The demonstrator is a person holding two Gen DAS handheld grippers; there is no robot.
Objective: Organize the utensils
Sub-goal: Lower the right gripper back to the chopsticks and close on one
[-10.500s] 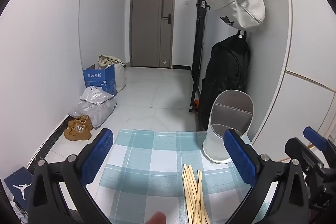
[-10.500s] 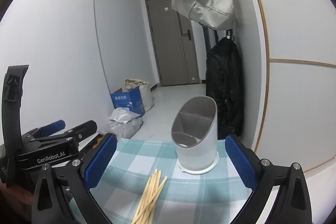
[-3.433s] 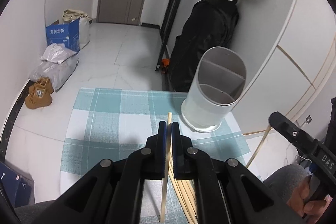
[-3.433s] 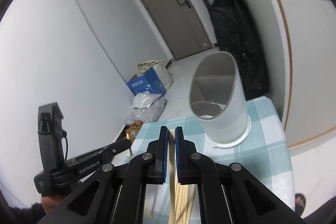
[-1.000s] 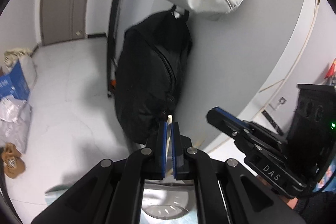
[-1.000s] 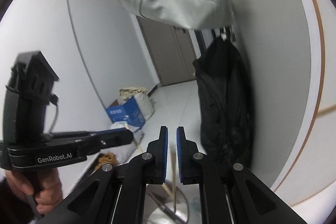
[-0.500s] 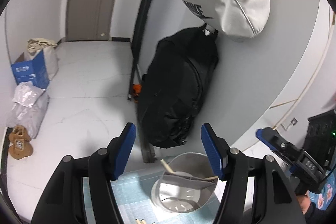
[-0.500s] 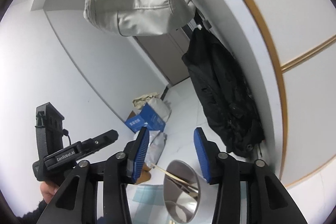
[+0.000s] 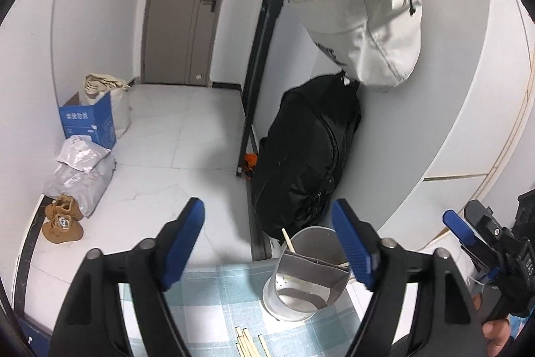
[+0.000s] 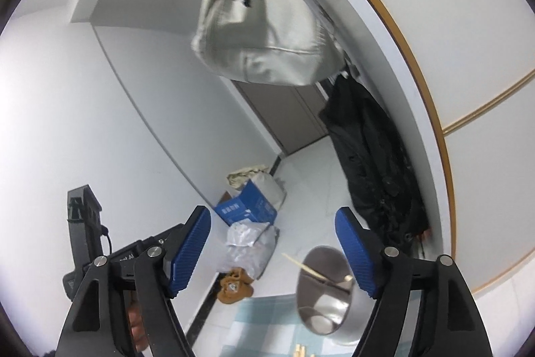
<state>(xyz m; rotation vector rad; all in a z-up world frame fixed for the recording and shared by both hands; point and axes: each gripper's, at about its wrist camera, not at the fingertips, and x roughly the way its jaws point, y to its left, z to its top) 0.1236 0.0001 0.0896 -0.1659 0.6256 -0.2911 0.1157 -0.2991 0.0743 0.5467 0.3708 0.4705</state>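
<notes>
Left tool: jaws have just been opening and stand wide, nothing between the blue pads – it hangs above the near edge of the holder.
Right tool: jaws likewise have just been opening, wide apart and empty.
Utensil holder: grey, oval, divided; it stands on the checked cloth at the far edge of the worktop, close to the black backpack.
Chopsticks in holder: two lean loosely across the compartments, tips poking over the rim.
Chopsticks left: a bundle lies on the cloth just in front of the holder – the task looks only partly done.
Risk, tipping: the holder sits near the edge; a knock from either tool on the next drop could push it off.
Risk, spill: slanted sticks may block or deflect the next ones.
Risk, clash: both tools work close together and could collide.
</notes>
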